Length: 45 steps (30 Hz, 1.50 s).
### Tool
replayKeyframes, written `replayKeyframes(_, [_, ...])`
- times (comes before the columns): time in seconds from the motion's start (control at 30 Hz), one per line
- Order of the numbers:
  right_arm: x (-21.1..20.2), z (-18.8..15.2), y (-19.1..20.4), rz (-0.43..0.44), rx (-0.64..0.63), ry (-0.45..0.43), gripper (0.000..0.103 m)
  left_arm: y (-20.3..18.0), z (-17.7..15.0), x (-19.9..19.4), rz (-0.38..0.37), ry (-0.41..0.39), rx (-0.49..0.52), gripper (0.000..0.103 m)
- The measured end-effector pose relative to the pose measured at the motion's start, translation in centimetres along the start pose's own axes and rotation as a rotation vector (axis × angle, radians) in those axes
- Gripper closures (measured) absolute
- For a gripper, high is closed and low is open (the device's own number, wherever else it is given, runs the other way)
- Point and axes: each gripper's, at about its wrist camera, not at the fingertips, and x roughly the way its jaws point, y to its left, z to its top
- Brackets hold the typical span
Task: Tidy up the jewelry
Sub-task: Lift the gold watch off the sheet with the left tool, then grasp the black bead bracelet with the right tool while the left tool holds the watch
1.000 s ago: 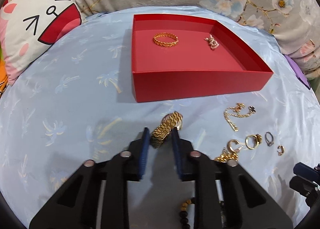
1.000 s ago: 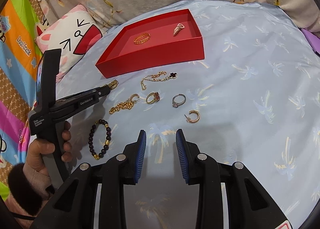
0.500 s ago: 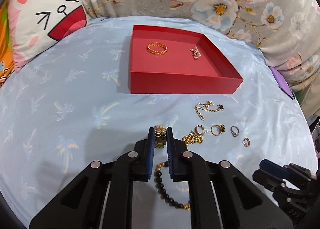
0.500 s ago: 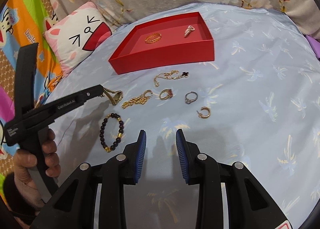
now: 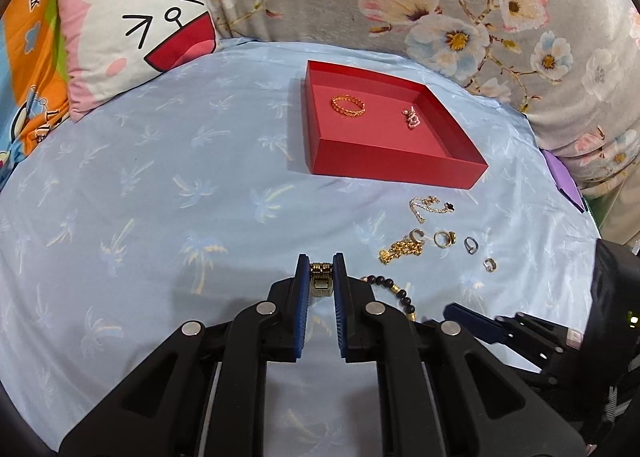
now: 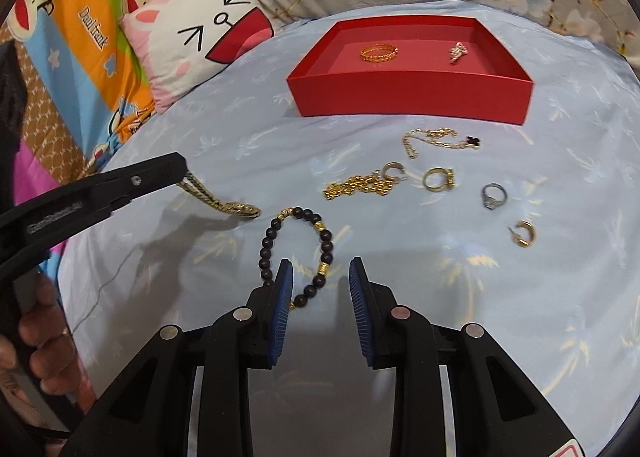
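Note:
My left gripper (image 5: 321, 271) is shut on a gold link bracelet (image 5: 321, 280), held above the blue sheet; in the right wrist view the bracelet (image 6: 224, 203) hangs from that gripper (image 6: 182, 171). My right gripper (image 6: 320, 277) is open and empty, just above a black bead bracelet (image 6: 296, 249). The red tray (image 5: 396, 171) at the back holds a gold ring (image 5: 347, 106) and a pearl pendant (image 5: 412, 118). Loose on the sheet lie a gold chain (image 6: 358, 185), a thin chain with a black clover (image 6: 440, 139), rings (image 6: 438, 179) and a hoop earring (image 6: 522, 234).
A cat-face pillow (image 5: 136, 29) lies at the back left. A floral cushion (image 5: 460, 5) runs behind the tray. A striped cartoon blanket (image 6: 80, 37) borders the sheet on the left.
My left gripper has lifted the gold link bracelet off the sheet and pulled back from the tray. My right gripper has moved left and down over the bead bracelet.

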Motion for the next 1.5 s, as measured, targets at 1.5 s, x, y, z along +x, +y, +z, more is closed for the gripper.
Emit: replayKeyframes(1.5, [-10.4,5.8,-6.2,-0.110,0.031,-0.265,0.103,-5.0,5.8,-3.6,-0.134,-0.080,0.055,0.092])
